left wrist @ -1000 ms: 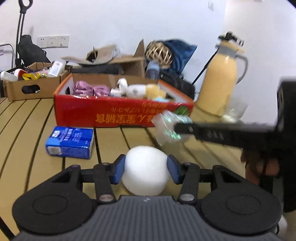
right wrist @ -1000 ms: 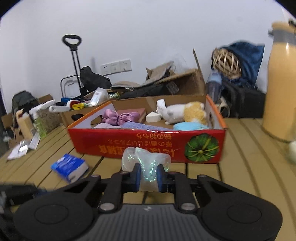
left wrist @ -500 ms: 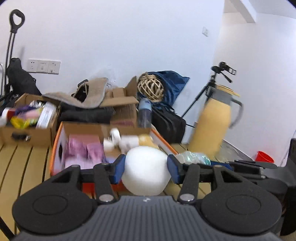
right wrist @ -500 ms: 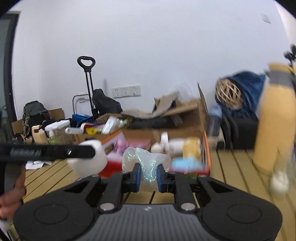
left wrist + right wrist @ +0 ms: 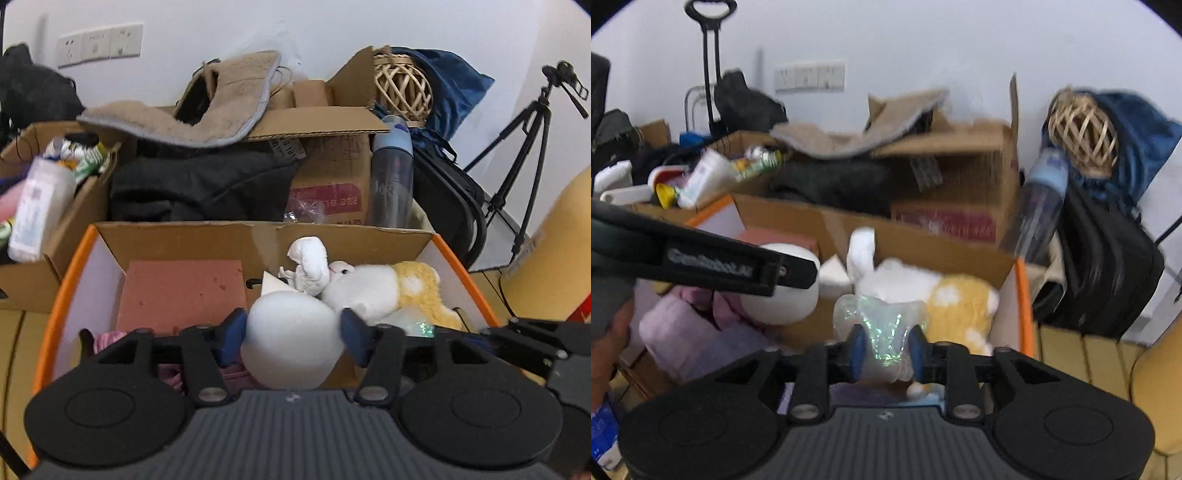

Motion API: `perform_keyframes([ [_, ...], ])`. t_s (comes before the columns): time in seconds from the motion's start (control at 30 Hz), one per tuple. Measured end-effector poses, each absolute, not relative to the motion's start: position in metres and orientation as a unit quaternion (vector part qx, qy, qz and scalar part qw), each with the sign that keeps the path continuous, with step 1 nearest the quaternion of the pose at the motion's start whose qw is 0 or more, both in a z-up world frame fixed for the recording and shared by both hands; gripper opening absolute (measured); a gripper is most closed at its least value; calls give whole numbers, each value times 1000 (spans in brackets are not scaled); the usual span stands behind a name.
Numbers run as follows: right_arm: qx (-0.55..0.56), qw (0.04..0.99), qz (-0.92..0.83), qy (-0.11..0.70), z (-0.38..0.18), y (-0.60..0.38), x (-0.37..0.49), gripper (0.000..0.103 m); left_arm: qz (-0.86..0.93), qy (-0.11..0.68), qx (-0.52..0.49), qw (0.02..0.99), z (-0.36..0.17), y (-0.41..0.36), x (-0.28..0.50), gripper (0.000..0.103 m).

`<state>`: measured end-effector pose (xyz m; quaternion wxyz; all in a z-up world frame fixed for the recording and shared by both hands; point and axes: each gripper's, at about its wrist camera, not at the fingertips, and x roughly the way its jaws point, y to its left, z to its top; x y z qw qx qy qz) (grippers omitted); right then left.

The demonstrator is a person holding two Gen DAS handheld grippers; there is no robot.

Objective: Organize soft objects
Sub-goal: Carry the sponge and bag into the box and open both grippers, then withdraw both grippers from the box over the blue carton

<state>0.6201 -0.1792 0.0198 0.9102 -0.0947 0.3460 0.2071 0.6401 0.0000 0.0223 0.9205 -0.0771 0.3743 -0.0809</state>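
Left tool (image 5: 293, 332): blue pads clamped on both sides of a white foam ball (image 5: 291, 341), lower centre of the left wrist view. Ball hangs over the open orange-rimmed box (image 5: 55, 306), not resting on anything visible.

Right tool (image 5: 884, 349): pads pinched tight on a crumpled iridescent plastic bag (image 5: 882, 325), lower centre of the right wrist view, also above the box interior. In that view the left tool crosses in from the left edge with the ball at its tip, just left of the bag; not touching, as far as I can tell.

Box contents:
- pink foam slab (image 5: 181, 295), centre left, leaning on the back wall
- white-and-yellow plush toy (image 5: 384, 291), right of centre, just behind the ball
- purple fabric (image 5: 690, 332), lower left of the right wrist view, under the left tool

Behind the box, upper half of frame: brown carton (image 5: 332, 162) with a tan mat (image 5: 207, 110) draped on it, blue-capped bottle (image 5: 393, 173) beside it, wicker ball (image 5: 402, 86) on blue cloth. Tripod (image 5: 524, 147) at right edge. Slatted wooden surface (image 5: 1082, 354) at lower right.
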Motion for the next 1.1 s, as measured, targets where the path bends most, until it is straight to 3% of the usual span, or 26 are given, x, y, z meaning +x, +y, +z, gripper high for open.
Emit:
perform_keyframes([
  [0.17, -104, 908, 221, 342, 25, -184, 611, 46, -96, 376, -93, 917, 32, 11, 633, 81],
  [0.5, -128, 935, 193, 269, 126, -228, 544, 57, -96, 286, -33, 953, 141, 58, 521, 85],
  [0.7, -127, 948, 179, 232, 180, -253, 478, 66, -67, 254, 5, 965, 176, 78, 446, 88],
  [0.87, -104, 956, 179, 208, 185, -262, 416, 67, -47, 199, 6, 979, 175, 88, 358, 89],
  [1.1, -40, 967, 197, 157, 135, -280, 269, 77, -33, 124, 12, 992, 113, 95, 185, 103],
])
